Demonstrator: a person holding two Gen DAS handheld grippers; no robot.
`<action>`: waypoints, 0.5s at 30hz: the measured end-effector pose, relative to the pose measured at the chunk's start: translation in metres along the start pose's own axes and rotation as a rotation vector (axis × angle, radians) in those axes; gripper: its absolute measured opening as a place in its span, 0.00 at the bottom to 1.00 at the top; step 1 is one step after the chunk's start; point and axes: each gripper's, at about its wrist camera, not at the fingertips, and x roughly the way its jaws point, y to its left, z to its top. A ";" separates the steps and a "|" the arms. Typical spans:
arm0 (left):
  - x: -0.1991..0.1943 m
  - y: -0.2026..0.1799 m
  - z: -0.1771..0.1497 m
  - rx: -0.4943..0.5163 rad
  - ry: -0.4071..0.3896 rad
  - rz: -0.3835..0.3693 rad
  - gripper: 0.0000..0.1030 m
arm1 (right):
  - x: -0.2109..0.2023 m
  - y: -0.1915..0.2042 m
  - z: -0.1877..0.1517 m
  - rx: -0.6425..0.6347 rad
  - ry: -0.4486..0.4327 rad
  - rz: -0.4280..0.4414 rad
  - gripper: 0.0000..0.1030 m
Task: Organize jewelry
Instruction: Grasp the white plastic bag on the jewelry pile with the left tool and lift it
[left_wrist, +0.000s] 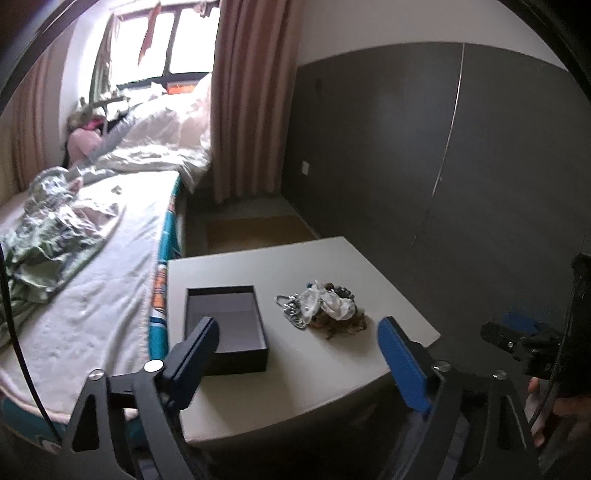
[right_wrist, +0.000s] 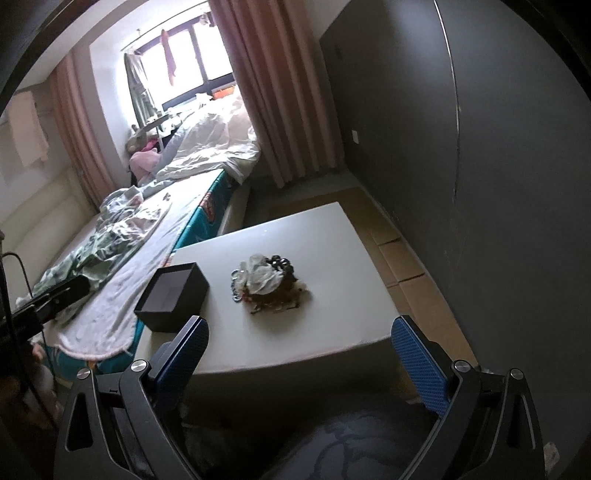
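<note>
A pile of jewelry (left_wrist: 324, 306) with chains, beads and clear plastic bags lies on a white table (left_wrist: 295, 369). An open, empty black box (left_wrist: 229, 325) stands to its left. My left gripper (left_wrist: 299, 332) is open and empty, above the table's near edge, short of both. In the right wrist view the pile (right_wrist: 267, 282) and the box (right_wrist: 171, 297) sit ahead of my right gripper (right_wrist: 301, 332), which is open and empty, back from the table's (right_wrist: 295, 343) near edge. The right gripper also shows in the left wrist view (left_wrist: 517, 339).
A bed (left_wrist: 92, 295) with rumpled bedding runs along the table's left side. A dark grey wall (left_wrist: 406, 147) stands to the right, and pink curtains (left_wrist: 251, 103) and a bright window are at the far end. Wooden floor (right_wrist: 402, 258) lies between table and wall.
</note>
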 end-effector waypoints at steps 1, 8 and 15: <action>0.006 -0.002 0.002 0.002 0.012 -0.009 0.80 | 0.003 -0.004 0.002 0.007 0.003 0.001 0.97; 0.050 -0.017 0.015 0.014 0.097 -0.042 0.70 | 0.028 -0.020 0.009 0.022 0.037 0.013 0.97; 0.091 -0.025 0.029 0.012 0.158 -0.043 0.68 | 0.055 -0.034 0.021 0.045 0.085 0.027 0.97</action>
